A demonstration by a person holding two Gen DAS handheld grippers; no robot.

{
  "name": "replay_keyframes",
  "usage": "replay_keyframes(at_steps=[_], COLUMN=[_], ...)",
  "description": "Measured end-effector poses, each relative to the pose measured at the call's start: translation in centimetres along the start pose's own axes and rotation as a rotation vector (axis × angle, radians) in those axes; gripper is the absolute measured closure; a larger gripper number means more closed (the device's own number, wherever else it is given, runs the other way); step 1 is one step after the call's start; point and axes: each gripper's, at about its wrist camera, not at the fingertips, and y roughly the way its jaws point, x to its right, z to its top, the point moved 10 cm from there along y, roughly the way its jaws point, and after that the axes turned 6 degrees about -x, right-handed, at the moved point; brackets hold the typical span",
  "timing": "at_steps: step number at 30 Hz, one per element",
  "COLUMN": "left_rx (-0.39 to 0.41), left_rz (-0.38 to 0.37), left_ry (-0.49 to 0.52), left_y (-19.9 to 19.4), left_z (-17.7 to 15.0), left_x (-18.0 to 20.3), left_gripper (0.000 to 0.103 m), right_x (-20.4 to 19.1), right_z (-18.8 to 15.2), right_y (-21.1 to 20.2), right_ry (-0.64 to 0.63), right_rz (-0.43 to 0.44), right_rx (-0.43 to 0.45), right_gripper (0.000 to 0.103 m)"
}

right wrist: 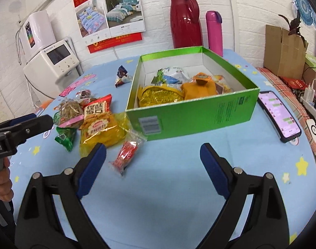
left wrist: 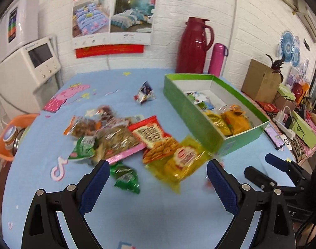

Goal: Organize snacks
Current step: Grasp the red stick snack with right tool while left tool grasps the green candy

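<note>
left gripper [left wrist: 158, 172]: mine, jaws spread wide, nothing between them, hung above the blue cloth
right gripper [right wrist: 152, 155]: mine, jaws also wide apart, nothing held; in the left wrist view it sat at the far right [left wrist: 261, 166]
snack pile [left wrist: 116, 137]: loose packets heaped just ahead of my left jaws, somewhat blurred
yellow packet [left wrist: 180, 159]: between my left fingertips and slightly ahead, its far corner touching the box's near corner
red biscuit packet [left wrist: 151, 134]: beyond the yellow one, overlapping it
green packet [left wrist: 126, 178]: just beside my left-hand fingertip, inner side
small red packet [right wrist: 126, 155]: lay alone just ahead of my right jaws, nearer the left-hand finger, close to the box's front wall
green box [right wrist: 191, 116]: open top, ahead of my right jaws; ahead and right of my left jaws
box contents: gold foil packet [right wrist: 160, 95], orange packet [right wrist: 199, 89], white-blue packets [right wrist: 172, 74] behind them
triangular packet [left wrist: 145, 93]: well beyond my left jaws, apart from the pile, left of the box
phone [right wrist: 279, 116]: screen lit, right of the box, ahead-right of my right jaws
red thermos jug [right wrist: 184, 18], pink bottle [right wrist: 215, 31]: upright behind the box at the wall
table [right wrist: 168, 207]: blue cartoon cloth under everything
hand [right wrist: 2, 182]: on the left gripper's handle, far left edge of the right wrist view
</note>
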Motion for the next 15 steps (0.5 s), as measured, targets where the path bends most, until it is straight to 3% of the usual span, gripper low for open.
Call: replay_keyframes(at_steps=[5, 12, 14, 15], left_rx=[-0.043, -0.089, -0.094, -0.093], left_rz=[0.025, 0.036, 0.021, 0.013], left_ry=[-0.066, -0.076, -0.080, -0.083], left_y=[0.1, 0.6, 0.8, 1.0], left_z=[-3.7, -6.1, -6.0, -5.9], left_x=[-4.8, -7.5, -7.6, -7.6], left_gripper=[0.007, 0.007, 0.007, 0.007], right_x=[-2.3, -5.0, -5.1, -4.9], right_z=[-1.2, -1.8, -1.8, -2.0], right_y=[1.9, 5.3, 5.9, 6.1], right_ry=[-0.037, -0.066, -0.064, -0.065], right_rz=[0.021, 0.032, 0.015, 0.000], right_rx=[-0.068, -0.140, -0.153, -0.160], right_gripper=[0.014, 0.034, 0.046, 0.068])
